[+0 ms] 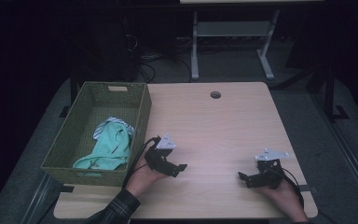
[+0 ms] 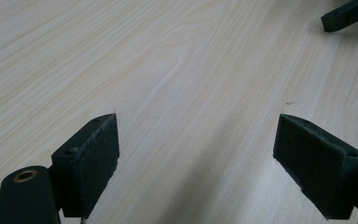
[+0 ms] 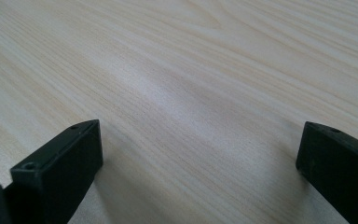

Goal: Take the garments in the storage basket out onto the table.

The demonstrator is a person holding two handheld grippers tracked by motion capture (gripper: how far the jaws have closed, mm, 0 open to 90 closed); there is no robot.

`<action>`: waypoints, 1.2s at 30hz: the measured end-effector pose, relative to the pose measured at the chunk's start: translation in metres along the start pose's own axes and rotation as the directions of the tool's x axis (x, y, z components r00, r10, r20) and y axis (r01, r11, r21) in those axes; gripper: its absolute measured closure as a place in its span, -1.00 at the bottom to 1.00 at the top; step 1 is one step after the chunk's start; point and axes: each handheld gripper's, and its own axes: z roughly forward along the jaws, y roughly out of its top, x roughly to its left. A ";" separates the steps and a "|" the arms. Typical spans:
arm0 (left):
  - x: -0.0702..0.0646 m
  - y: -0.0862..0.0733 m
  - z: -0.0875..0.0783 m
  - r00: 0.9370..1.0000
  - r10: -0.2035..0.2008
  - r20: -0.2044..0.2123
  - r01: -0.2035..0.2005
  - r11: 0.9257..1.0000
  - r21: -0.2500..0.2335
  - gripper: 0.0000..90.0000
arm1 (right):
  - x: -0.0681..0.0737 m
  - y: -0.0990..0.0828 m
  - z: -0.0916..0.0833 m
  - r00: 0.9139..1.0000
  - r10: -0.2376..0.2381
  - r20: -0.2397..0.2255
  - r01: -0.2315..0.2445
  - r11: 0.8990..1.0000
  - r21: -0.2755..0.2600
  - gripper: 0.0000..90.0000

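Note:
A green woven basket (image 1: 139, 118) stands at the table's left edge with a mint-green garment (image 1: 109, 148) and a striped cloth (image 1: 112, 123) inside. My left gripper (image 1: 181, 169) rests low over the wooden table (image 1: 214, 126) just right of the basket, jaws wide open over bare wood (image 2: 196, 116). My right gripper (image 1: 243, 178) sits near the front right corner, also open with only wood grain between its jaws (image 3: 200, 126). A tip of the right gripper (image 2: 347, 14) shows at the top right of the left gripper view.
The table has a round cable hole (image 1: 215, 94) near its far edge. Behind it stands a white desk frame (image 1: 233, 37) with cables on the dark floor. The table's front edge is close to both hands.

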 end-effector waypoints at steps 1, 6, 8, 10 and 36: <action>0.000 0.001 0.000 1.000 0.000 -0.001 0.000 1.000 0.003 -0.70 | 0.000 0.000 0.000 1.000 0.000 0.000 0.000 1.000 0.000 -1.00; 0.000 0.004 -0.002 1.000 0.006 -0.006 -0.006 1.000 0.002 -0.69 | 0.000 0.000 0.000 1.000 0.000 0.000 0.000 1.000 0.000 -1.00; 0.000 0.005 -0.003 1.000 0.008 -0.005 -0.008 1.000 0.001 -0.69 | 0.000 0.000 0.000 1.000 -0.001 0.000 0.001 1.000 0.000 -1.00; 0.000 0.006 -0.004 1.000 0.011 -0.009 -0.011 1.000 -0.002 -0.68 | 0.000 0.000 0.000 1.000 -0.001 0.000 0.001 1.000 0.000 -1.00; 0.003 0.020 -0.019 1.000 -0.009 0.002 0.009 0.999 -0.030 -0.68 | 0.000 0.000 0.000 1.000 0.000 0.000 0.000 1.000 0.000 -1.00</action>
